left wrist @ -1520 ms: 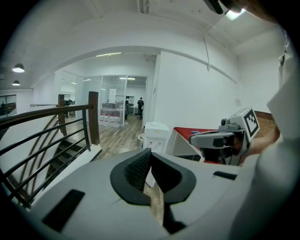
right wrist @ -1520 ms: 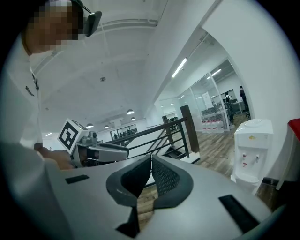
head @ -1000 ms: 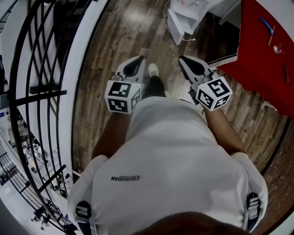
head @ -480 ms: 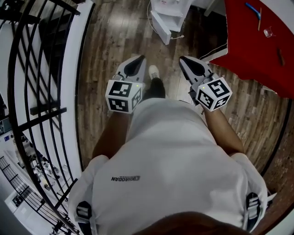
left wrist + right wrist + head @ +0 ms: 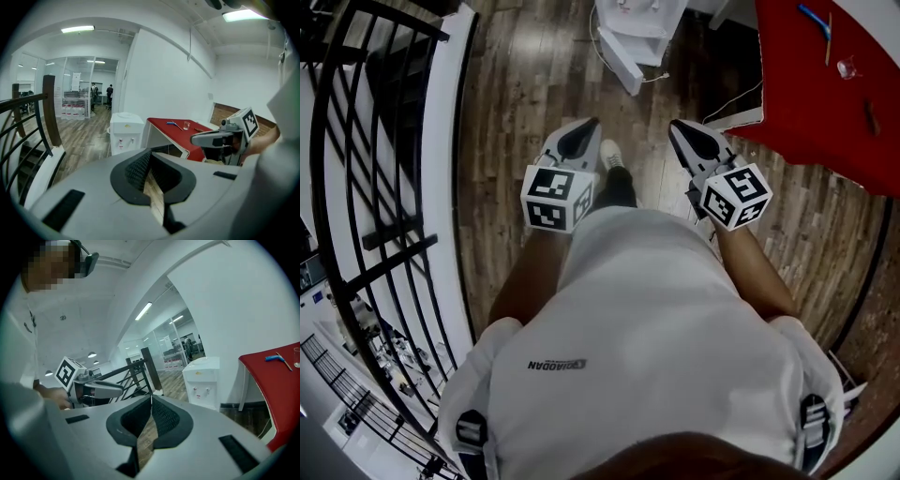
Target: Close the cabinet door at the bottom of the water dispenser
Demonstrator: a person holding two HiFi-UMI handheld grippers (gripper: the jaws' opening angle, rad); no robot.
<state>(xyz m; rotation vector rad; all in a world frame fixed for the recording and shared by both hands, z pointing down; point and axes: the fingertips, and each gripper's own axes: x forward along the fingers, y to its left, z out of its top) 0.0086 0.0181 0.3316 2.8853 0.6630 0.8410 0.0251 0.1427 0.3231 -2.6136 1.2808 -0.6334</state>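
Note:
The white water dispenser [image 5: 635,26] stands on the wood floor at the top of the head view, with its bottom cabinet door [image 5: 619,60] swung out towards me. It also shows ahead in the left gripper view as the dispenser [image 5: 125,133] and in the right gripper view as the dispenser [image 5: 202,380], its lower part hidden there. My left gripper [image 5: 592,121] and right gripper [image 5: 673,123] are held side by side in front of my body, well short of the dispenser. Both are shut with nothing between the jaws.
A red table [image 5: 830,80] stands right of the dispenser, with a blue tool and a small glass on it. A black railing [image 5: 380,187] with a white curb runs along the left. A thin cable [image 5: 733,101] lies on the floor by the table. My shoe [image 5: 612,150] shows between the grippers.
In the head view the dispenser and the red table have slid left and a little closer as I move over the floor. Both grippers stay shut and side by side.

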